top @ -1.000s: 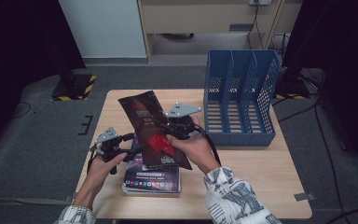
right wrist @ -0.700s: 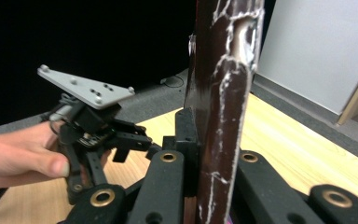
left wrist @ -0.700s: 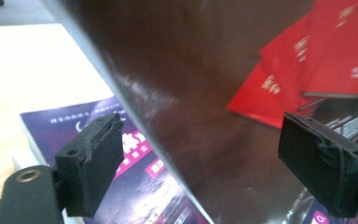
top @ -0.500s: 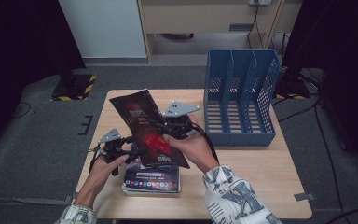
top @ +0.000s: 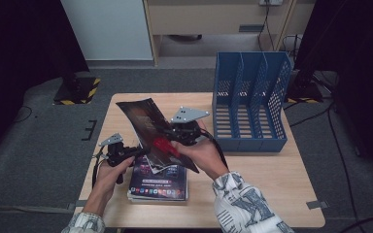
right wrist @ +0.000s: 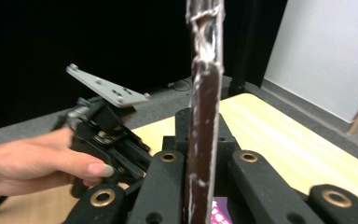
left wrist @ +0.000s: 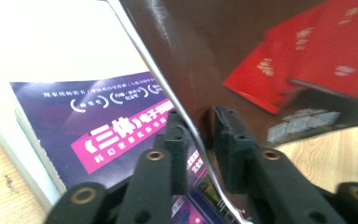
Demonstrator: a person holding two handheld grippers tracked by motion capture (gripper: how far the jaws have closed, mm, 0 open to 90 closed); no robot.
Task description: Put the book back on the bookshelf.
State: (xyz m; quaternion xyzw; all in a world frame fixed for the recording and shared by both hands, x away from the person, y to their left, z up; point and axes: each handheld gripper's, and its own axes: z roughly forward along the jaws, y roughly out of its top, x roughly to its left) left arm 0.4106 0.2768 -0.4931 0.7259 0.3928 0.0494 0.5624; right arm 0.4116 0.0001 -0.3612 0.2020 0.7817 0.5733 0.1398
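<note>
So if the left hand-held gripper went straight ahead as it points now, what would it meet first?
Probably the dark glossy magazine: the left hand-held gripper has just been closing, and the magazine's edge is already between its jaws.

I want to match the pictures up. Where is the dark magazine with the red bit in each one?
High view: the dark magazine is mid-table, tilted up between both grippers.
Left gripper view: it covers the upper right, its edge between the jaws.
Right gripper view: seen edge-on, a thin upright strip in the middle, clamped by the jaws.
Shared landmark: the purple book lying on the table below it.
</note>
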